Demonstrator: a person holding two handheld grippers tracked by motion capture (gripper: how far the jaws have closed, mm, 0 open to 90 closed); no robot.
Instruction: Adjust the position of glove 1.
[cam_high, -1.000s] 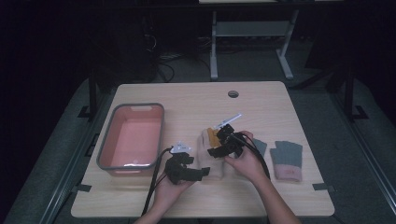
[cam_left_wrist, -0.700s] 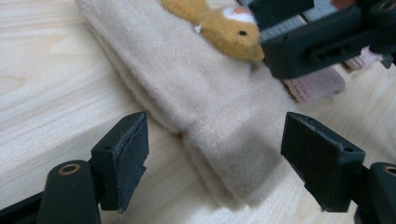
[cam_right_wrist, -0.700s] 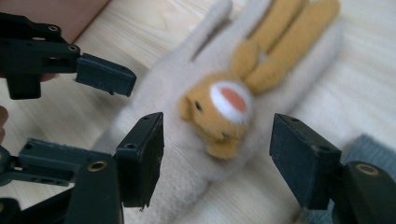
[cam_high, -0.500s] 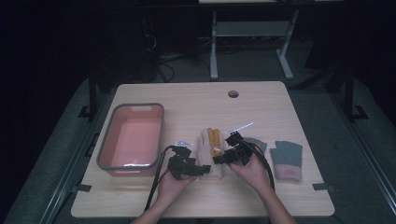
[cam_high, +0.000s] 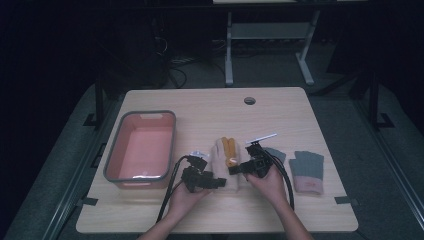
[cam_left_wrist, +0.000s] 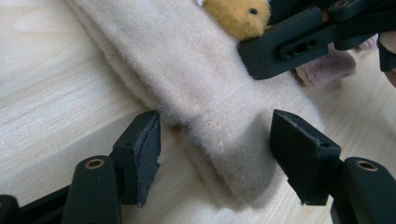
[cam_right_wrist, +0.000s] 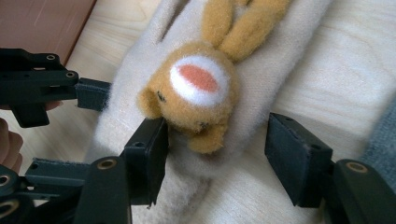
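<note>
A cream woolly glove (cam_high: 220, 159) lies flat in the middle of the table, with an orange plush animal (cam_high: 229, 150) sewn on it. My left gripper (cam_high: 216, 182) lies low at the glove's near end. Its jaws (cam_left_wrist: 217, 158) straddle the cuff (cam_left_wrist: 224, 140) and have just been closing; the left pad (cam_left_wrist: 148, 149) stands clear of the wool, so it is open. My right gripper (cam_high: 237, 169) comes in from the right. Its jaws (cam_right_wrist: 217, 156) have also just been closing around the plush animal (cam_right_wrist: 198, 93), with a gap at the right pad (cam_right_wrist: 292, 149), so it is open.
A pink tray (cam_high: 112, 165) with a grey rim stands at the left of the wooden table (cam_high: 200, 107). A grey glove with a pink cuff (cam_high: 306, 170) lies to the right, and a darker one (cam_high: 276, 154) lies beside my right hand. A cable hole (cam_high: 249, 100) sits at the back.
My right gripper has come down onto the cream glove, over the plush animal. The left gripper has stayed at the cuff.
</note>
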